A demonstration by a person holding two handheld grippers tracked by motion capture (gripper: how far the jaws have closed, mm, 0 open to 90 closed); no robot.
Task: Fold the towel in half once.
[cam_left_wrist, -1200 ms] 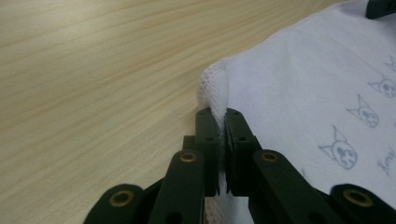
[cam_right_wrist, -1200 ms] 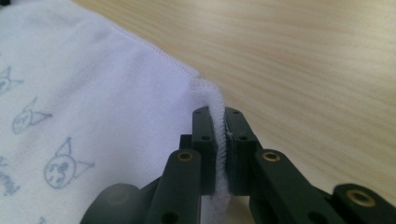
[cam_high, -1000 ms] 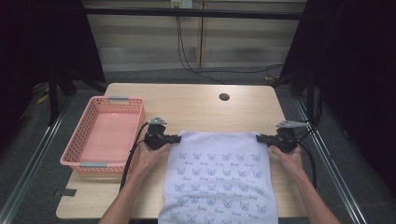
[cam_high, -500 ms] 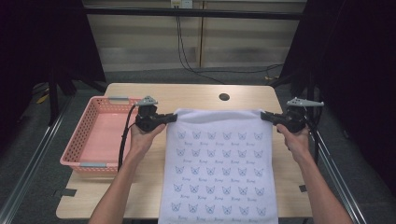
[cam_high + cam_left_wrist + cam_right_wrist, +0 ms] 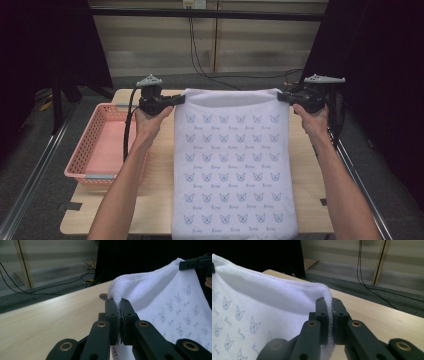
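wooden table (image 5: 160,200), grey carpet (image 5: 30,190), perhaps dim

I see the white towel (image 5: 232,165), printed with rows of small blue cat faces, hanging spread out flat by its two top corners above the table (image 5: 160,200). Its stitched top edge runs level and taut, its lower end drapes toward me.

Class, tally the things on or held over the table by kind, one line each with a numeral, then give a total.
Towel: 1
Basket: 1
Grippers, left gripper and right gripper: 2
Total: 4
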